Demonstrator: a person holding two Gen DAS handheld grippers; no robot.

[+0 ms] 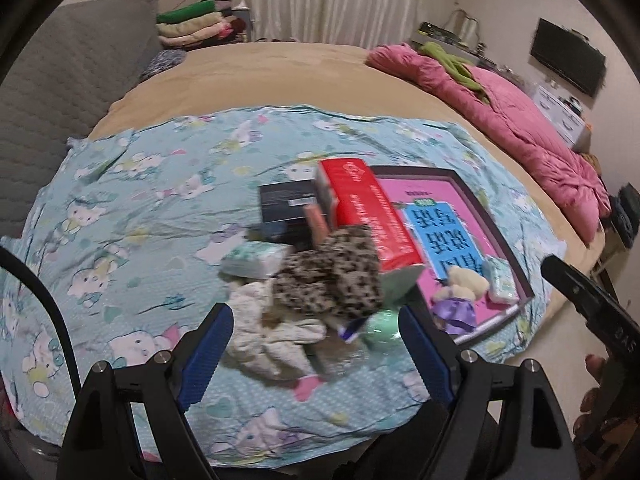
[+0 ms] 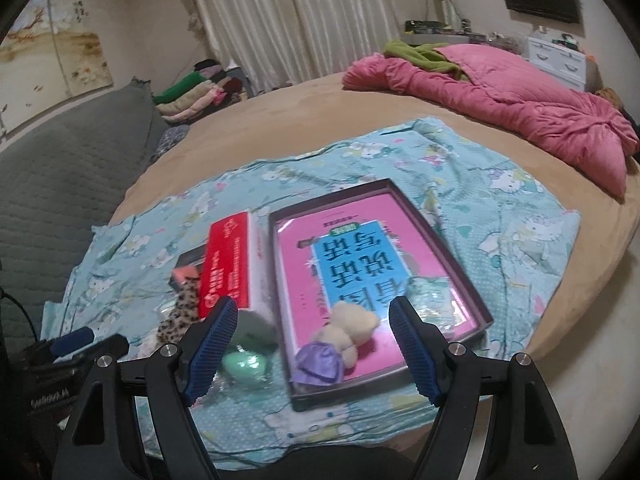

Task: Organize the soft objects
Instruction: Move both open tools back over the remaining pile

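Note:
A pile of soft things lies on the blue cat-print sheet [image 1: 120, 216]: a leopard-print cloth [image 1: 332, 276], a pale patterned garment [image 1: 264, 332], a tissue pack [image 1: 252, 260] and a mint-green round item [image 1: 380, 328]. My left gripper [image 1: 316, 352] hovers open just above this pile, nothing between its fingers. A dark-rimmed tray with a pink and blue book [image 2: 360, 256] holds a small plush bear in a purple dress [image 2: 336, 344] and a tissue pack [image 2: 436, 300]. My right gripper [image 2: 314, 344] is open above the bear, apart from it.
A red box [image 2: 230, 264] stands beside the tray, with a black box [image 1: 286, 204] behind it. A pink quilt [image 2: 500, 96] lies on the far side of the tan bed. Folded clothes [image 1: 196, 24] are stacked by the curtain. A grey sofa [image 2: 60, 176] is left.

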